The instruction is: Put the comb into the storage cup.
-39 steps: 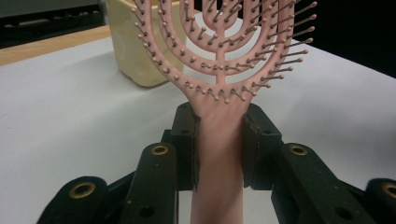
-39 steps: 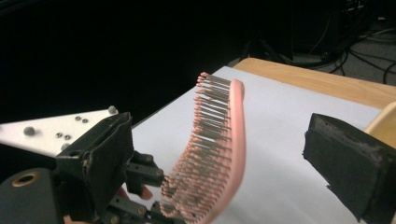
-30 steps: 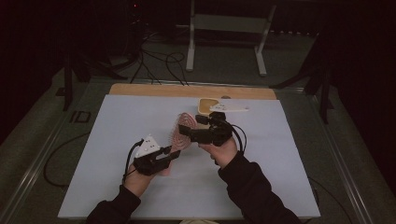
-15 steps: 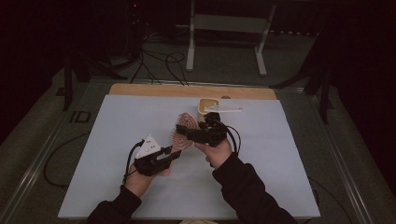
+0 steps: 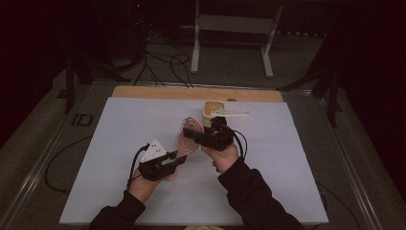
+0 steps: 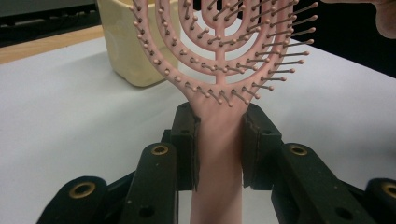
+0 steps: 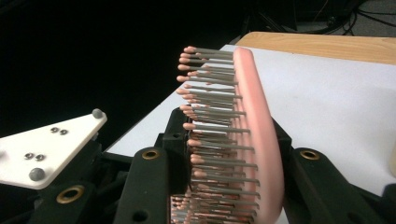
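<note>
The pink hairbrush (image 5: 187, 136) is held above the white table sheet (image 5: 119, 143), between the two grippers. Its handle is clamped by the left gripper (image 6: 218, 144), nearest the person. Its bristled head is pinched by the right gripper (image 7: 229, 140), whose jaws have just been closing, one on the bristle tips, one on the back. Just beyond, a cream container (image 5: 213, 109) stands unobstructed near the sheet's far edge, and the wooden table edge (image 5: 158, 92) is seen behind it.

A cream tub (image 5: 212, 110) stands far on the white sheet (image 5: 119, 143); a wood edge (image 5: 158, 92) runs beyond, a metal stand (image 5: 232, 28) on the floor behind
</note>
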